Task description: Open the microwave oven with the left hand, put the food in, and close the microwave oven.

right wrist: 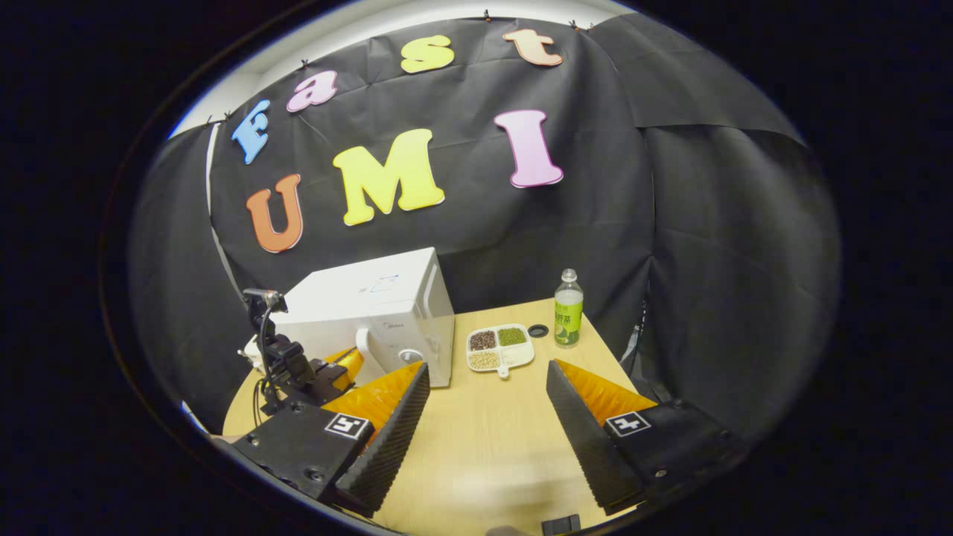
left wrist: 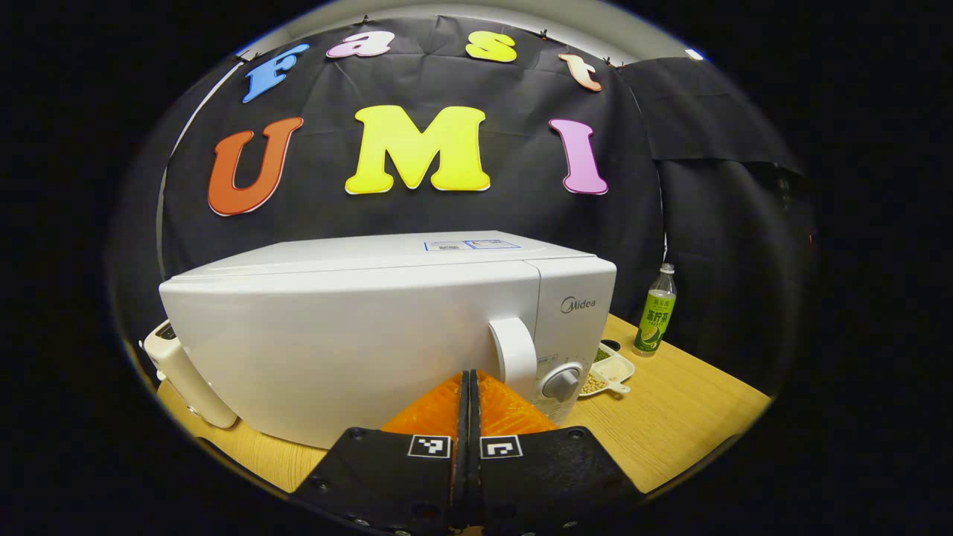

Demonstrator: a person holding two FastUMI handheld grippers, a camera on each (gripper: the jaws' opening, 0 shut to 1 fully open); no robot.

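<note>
A white microwave oven [left wrist: 357,327] stands on the wooden table with its door closed; its curved handle [left wrist: 515,356] and round knob [left wrist: 562,383] are at the door's right side. My left gripper [left wrist: 469,380] is shut with nothing between its fingers, its tips just short of the door, left of the handle. A white divided food tray [right wrist: 500,346] with beans and grains lies on the table to the right of the microwave [right wrist: 380,313]. My right gripper [right wrist: 488,380] is open above the table, well in front of the tray. The left gripper [right wrist: 339,372] also appears by the microwave door.
A green-labelled drink bottle [right wrist: 568,309] stands at the table's far right, with a small dark ring-shaped object [right wrist: 537,330] beside it. A white appliance [left wrist: 186,372] sits against the microwave's left side. The wooden table [right wrist: 484,439] ends close behind the bottle at the black cloth.
</note>
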